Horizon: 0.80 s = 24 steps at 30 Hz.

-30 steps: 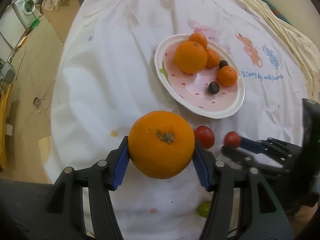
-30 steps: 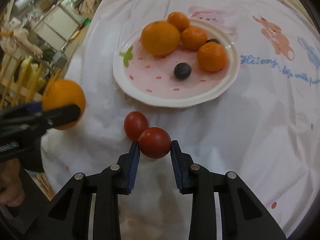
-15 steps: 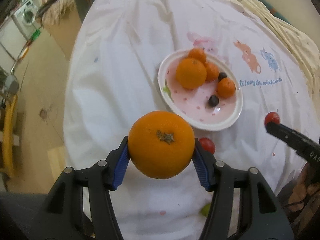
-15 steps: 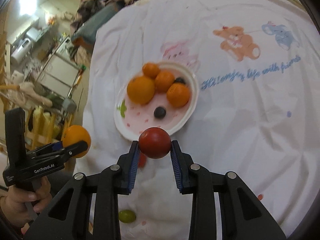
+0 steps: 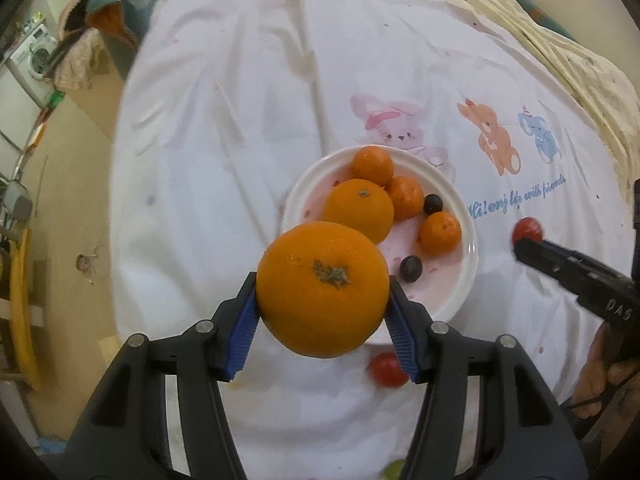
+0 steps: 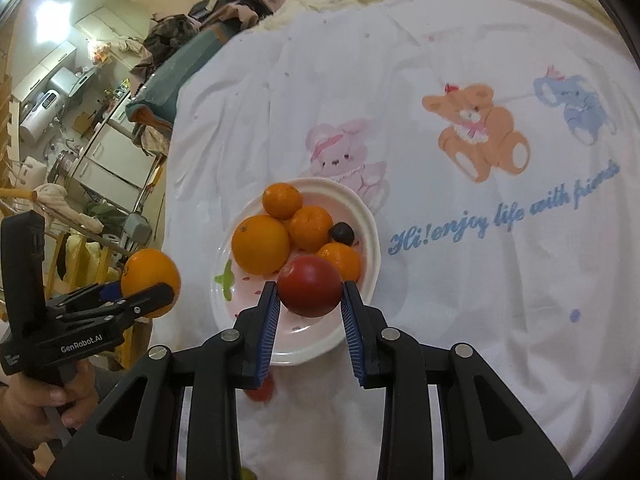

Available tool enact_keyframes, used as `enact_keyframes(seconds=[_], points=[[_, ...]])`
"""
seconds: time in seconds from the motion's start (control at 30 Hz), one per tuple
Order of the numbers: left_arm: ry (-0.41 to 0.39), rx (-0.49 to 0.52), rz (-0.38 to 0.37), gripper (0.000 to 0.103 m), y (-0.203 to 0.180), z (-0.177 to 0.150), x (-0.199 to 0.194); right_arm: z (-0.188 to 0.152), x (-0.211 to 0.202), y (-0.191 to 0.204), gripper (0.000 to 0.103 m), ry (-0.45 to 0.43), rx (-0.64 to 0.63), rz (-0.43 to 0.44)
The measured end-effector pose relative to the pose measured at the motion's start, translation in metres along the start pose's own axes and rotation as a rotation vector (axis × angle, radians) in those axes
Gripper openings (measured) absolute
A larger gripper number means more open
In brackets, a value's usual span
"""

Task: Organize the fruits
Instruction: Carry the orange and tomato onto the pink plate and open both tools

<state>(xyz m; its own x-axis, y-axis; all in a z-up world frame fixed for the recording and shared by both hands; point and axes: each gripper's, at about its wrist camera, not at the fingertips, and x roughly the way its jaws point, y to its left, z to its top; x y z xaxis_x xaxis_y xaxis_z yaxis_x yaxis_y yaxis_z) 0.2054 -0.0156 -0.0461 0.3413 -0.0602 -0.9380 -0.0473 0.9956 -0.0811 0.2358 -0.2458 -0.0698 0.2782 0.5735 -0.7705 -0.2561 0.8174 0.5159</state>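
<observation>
Left wrist view: my left gripper pinches a big round orange between its blue pads, held in the air above the near rim of the white plate. My right gripper clamps a small red tomato over that plate, which holds another orange, three mandarins and two dark grapes. A second tomato lies on the white cartoon-printed cloth just beside the plate.

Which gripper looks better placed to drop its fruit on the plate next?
Probably right: the right gripper holds its tomato over the plate, while the left gripper's orange hangs beside it.
</observation>
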Motion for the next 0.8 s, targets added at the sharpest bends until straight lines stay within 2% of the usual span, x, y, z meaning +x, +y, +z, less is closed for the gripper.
enact_keyframes(seconds=[0.13,0.37,0.8], points=[[0.022,-0.013,-0.043,0.055,-0.006,0.002,0.021,-0.001,0.022,-0.007,0.033,0.054,0.035,0.020],[0.045,-0.013,-0.055,0.055,-0.008,-0.004,0.048,-0.013,0.037,-0.010,0.033,0.101,0.053,0.026],[0.067,-0.018,-0.060,0.055,-0.005,-0.005,0.062,-0.021,0.056,-0.004,0.034,0.148,0.044,0.020]])
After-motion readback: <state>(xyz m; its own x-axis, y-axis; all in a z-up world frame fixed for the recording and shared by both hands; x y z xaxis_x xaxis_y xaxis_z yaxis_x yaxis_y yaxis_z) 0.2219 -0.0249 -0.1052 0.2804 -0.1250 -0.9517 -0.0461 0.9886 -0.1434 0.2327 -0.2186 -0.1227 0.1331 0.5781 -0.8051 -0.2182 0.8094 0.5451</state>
